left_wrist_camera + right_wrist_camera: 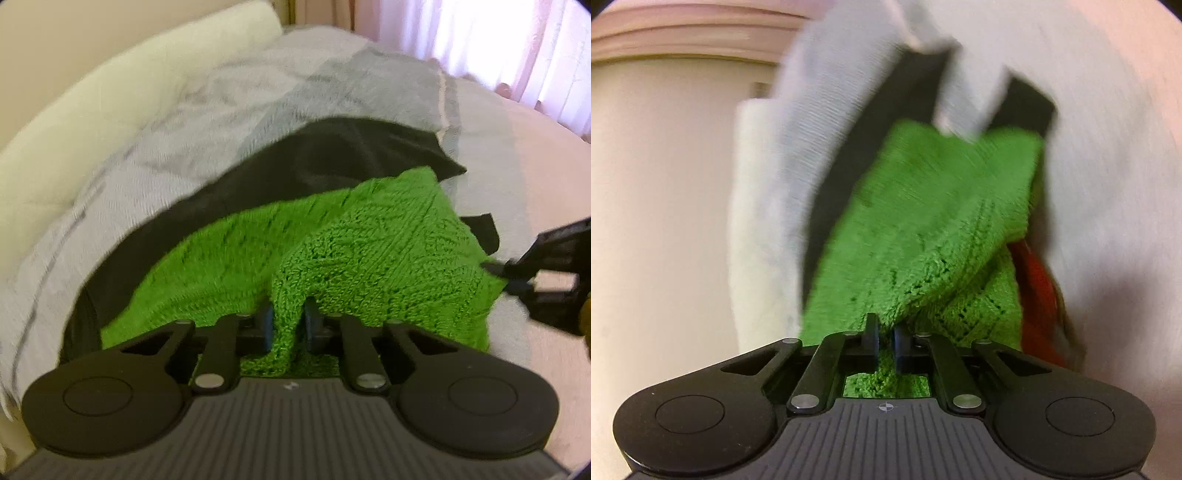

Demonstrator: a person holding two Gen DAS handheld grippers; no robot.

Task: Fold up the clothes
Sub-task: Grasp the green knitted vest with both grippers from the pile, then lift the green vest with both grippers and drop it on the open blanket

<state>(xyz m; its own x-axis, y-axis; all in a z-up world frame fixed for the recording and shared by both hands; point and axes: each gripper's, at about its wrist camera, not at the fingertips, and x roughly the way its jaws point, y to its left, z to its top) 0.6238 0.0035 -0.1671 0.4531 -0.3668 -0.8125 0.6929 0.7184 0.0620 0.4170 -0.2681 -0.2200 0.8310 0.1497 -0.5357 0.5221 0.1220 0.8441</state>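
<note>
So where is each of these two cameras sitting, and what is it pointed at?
Left wrist view: sits on the left gripper, looking along its fingers at the green knit they pinch; the right gripper shows at the edge.
Right wrist view: sits on the right gripper, also clamping the knit.
Shared: the knit over black cloth.
</note>
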